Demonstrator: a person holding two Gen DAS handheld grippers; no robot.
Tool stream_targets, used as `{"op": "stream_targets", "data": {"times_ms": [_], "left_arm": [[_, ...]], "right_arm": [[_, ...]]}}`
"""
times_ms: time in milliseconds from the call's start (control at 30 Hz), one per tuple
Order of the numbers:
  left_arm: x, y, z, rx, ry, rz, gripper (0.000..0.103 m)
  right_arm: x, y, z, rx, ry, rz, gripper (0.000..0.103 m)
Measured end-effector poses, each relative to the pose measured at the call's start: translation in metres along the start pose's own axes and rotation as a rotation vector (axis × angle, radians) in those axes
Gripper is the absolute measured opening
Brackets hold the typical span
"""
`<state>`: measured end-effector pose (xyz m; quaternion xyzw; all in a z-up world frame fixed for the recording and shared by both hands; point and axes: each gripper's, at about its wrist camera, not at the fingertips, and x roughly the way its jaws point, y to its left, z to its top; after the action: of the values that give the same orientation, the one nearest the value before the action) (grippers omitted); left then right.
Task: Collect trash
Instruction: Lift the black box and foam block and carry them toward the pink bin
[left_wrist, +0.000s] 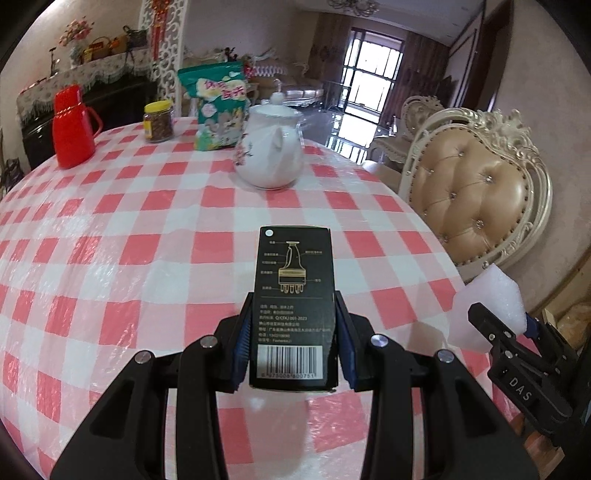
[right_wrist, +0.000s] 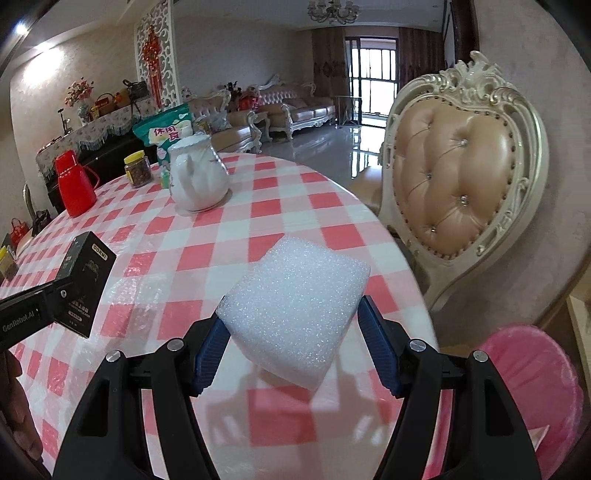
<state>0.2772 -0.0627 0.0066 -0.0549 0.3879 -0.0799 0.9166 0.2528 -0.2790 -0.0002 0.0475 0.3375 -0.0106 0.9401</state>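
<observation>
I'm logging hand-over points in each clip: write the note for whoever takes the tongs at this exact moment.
Left tongs: shut on the black box, held above the checked table.
Right tongs: shut on the white foam block, held over the table's right edge.
Pink bin: on the floor, lower right of the right wrist view, beside the cream chair.
Done: both pieces picked up.
Left: drop foam, then box, into the bin. The teapot, red flask, jar and snack bag look like keepers.
</observation>
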Motion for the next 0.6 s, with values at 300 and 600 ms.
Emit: {"op": "stream_targets", "data": {"times_ms": [300, 600], "left_arm": [[-0.01, -0.041, -0.005, 0.083, -0.014, -0.034, 0.038], [-0.026, -0.091, -0.017, 0.194, -0.038, -0.067, 0.038]], "right_arm": [[-0.02, -0.035, -0.013, 0.021, -0.002, -0.03, 0.065], [-0.048, -0.071, -0.026, 0.045, -0.015, -0.052, 0.065]]}}
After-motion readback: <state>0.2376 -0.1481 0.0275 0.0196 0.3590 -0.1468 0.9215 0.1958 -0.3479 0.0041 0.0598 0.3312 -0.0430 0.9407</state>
